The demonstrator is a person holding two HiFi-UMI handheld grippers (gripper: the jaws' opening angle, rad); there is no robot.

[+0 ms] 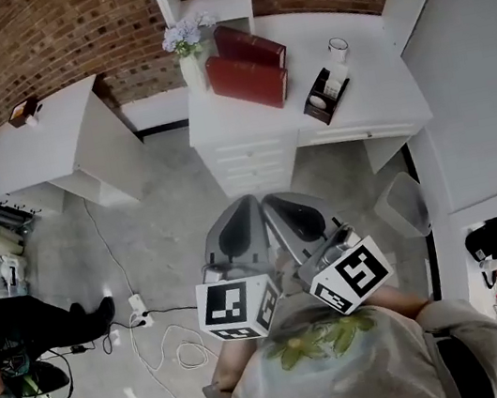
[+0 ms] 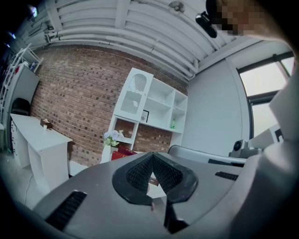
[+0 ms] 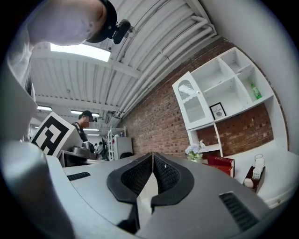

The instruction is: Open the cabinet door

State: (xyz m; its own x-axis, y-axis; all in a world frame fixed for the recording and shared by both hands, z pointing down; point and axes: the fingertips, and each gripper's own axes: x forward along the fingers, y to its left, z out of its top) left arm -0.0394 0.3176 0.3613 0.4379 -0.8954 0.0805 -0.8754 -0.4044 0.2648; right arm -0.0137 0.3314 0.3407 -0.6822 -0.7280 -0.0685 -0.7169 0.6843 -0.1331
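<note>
2 tongs clenched, both empty: left gripper (image 1: 248, 205) and right gripper (image 1: 271, 203) side by side at the person's chest, well apart from the white cabinet door (image 3: 192, 102).

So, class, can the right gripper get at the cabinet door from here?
Probably not yet: the right gripper, jaws shut, is held well back from the desk, with the cabinet door above it. Nothing blocks the way.
</note>
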